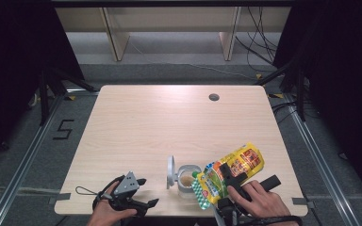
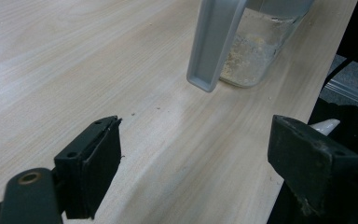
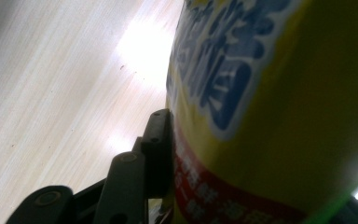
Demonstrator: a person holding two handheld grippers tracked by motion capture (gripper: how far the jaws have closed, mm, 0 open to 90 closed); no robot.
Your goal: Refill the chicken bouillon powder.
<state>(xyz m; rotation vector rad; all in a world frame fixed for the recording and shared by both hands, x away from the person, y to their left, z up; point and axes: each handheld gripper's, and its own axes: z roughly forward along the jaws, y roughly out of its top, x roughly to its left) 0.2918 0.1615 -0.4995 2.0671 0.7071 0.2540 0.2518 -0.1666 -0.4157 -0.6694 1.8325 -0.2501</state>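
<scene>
A clear jar [image 1: 186, 181] with a little beige powder in the bottom stands near the table's front edge, its grey hinged lid [image 1: 170, 172] flipped open to the left. My right gripper [image 1: 227, 173] is shut on a yellow printed pouch [image 1: 245, 160], which lies tilted with its lower end at the jar's rim. In the right gripper view the pouch [image 3: 270, 107] presses against one black finger [image 3: 159, 135]; the other finger is hidden behind it. My left gripper [image 1: 147, 192] rests left of the jar, open and empty. Its own view shows the jar [image 2: 254, 51] and lid [image 2: 213, 44] ahead of its jaws.
The light wooden table [image 1: 169, 122] has a round cable hole [image 1: 214, 97] near its far right. Its front edge [image 2: 303, 112] runs close beside the jar. Shelving and cables lie on the floor beyond.
</scene>
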